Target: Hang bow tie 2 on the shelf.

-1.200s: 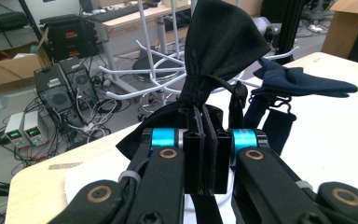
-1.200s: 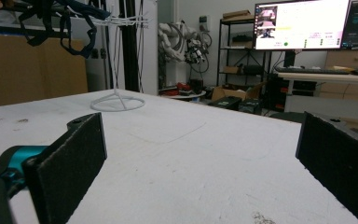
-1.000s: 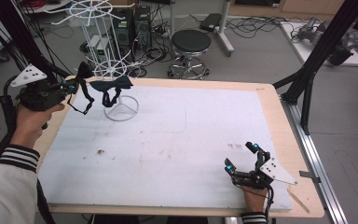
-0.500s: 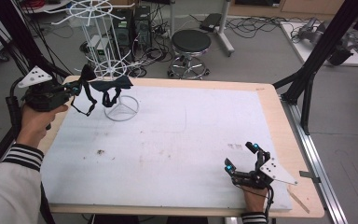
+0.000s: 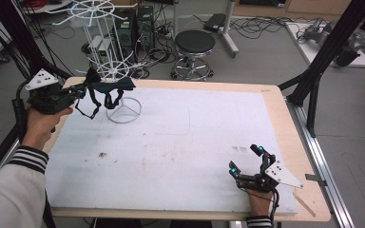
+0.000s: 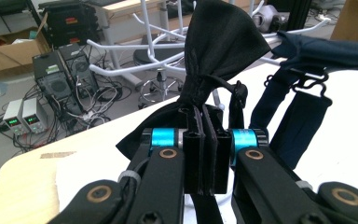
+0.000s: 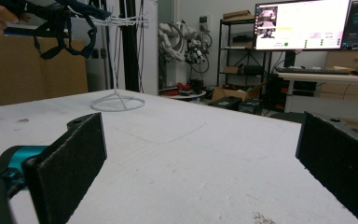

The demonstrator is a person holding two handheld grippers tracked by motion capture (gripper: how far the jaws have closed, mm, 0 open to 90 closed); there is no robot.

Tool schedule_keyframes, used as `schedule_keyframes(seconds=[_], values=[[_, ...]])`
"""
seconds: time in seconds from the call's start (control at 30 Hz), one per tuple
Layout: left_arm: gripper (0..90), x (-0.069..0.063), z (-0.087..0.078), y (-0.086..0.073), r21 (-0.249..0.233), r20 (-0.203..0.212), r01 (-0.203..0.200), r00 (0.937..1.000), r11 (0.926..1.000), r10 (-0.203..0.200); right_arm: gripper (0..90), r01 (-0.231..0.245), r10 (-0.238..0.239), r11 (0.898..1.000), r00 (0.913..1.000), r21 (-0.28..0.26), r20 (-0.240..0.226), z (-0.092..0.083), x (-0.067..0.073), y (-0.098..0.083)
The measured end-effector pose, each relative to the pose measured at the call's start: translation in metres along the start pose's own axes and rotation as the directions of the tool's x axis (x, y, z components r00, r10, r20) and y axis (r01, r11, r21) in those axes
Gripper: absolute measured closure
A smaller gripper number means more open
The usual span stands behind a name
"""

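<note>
- Where the left tool (image 6: 204, 154) sits at the table's (image 5: 180, 142) far-left corner, its jaws are pressed together, pinching black fabric (image 6: 223, 42); the pinch itself is hidden in the high view.
- Fabric is one dark garment (image 5: 105, 88) with looped straps (image 6: 291, 116), draped at the white wire rack (image 5: 119, 71); which rack arm carries it is unclear.
- One right tool (image 5: 247, 161), spread and holding nothing, rests near the table's near-right corner.
- One rack, its top cut off.
</note>
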State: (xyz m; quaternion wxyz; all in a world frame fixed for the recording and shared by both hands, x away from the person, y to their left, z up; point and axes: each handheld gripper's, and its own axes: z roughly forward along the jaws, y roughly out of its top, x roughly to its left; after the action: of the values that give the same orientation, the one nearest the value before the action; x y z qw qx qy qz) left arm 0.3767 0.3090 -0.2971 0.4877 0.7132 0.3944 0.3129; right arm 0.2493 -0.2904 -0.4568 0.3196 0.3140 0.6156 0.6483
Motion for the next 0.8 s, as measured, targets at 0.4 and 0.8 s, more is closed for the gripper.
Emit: schedule_keyframes(seconds=[0.4, 0.8], values=[[86.9, -0.008, 0.011, -0.005, -0.021, -0.049, -0.026, 0.9985, 0.9994, 0.025, 0.9, 0.001, -0.001, 1.000, 1.0000, 0.001, 0.000, 0.000, 0.000, 0.000], [87.0, -0.010, 0.022, -0.010, -0.046, -0.088, -0.007, 0.9961, 0.9989, 0.003, 0.9, -0.003, 0.003, 1.000, 1.0000, -0.001, -0.001, 0.000, 0.000, 0.000]])
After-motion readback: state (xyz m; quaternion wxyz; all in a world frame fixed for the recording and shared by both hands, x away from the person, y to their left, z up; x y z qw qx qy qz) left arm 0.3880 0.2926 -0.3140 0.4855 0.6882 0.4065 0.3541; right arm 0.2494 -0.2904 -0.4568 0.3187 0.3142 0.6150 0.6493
